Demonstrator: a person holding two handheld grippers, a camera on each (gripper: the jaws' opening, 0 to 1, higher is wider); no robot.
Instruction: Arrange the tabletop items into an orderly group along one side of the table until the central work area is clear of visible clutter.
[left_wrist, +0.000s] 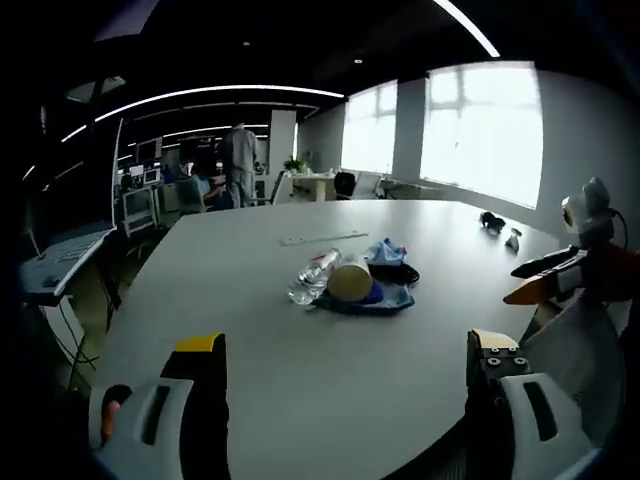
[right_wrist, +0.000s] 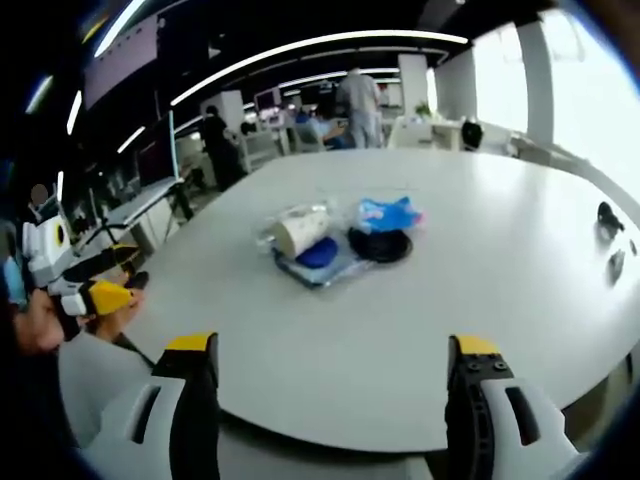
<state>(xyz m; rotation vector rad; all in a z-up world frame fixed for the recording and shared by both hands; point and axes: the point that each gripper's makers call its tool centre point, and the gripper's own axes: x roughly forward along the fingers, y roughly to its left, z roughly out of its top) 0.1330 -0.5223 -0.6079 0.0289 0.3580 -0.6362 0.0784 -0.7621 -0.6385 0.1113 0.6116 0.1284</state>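
Clutter sits in one loose heap near the middle of the white table (left_wrist: 250, 330): in the left gripper view, a clear plastic bottle (left_wrist: 313, 276) lies on its side, touching a tan cup (left_wrist: 350, 281) tipped over on a blue tray (left_wrist: 392, 298), with a crumpled blue wrapper (left_wrist: 385, 252) over a black disc (left_wrist: 402, 272) just behind, and a long pale strip (left_wrist: 322, 238) further back; two small dark items (left_wrist: 497, 228) lie well apart near the far edge. The left gripper (left_wrist: 345, 370) hangs over the near edge, jaws spread wide and holding nothing, and the right gripper (left_wrist: 545, 277) enters from the right. In the right gripper view, the same heap appears with the cup (right_wrist: 298, 233) mouth toward the camera, the tray (right_wrist: 330, 262) beneath, the wrapper (right_wrist: 385, 213) and disc (right_wrist: 380, 244) beside it. The right gripper (right_wrist: 330, 375) is likewise wide apart and empty, well short of the heap. Judging from this, the clearing has not started; the next move calls for reaching in, closing on one piece, probably the bottle or cup, and carrying it to an edge. No label or writing is legible at this distance.
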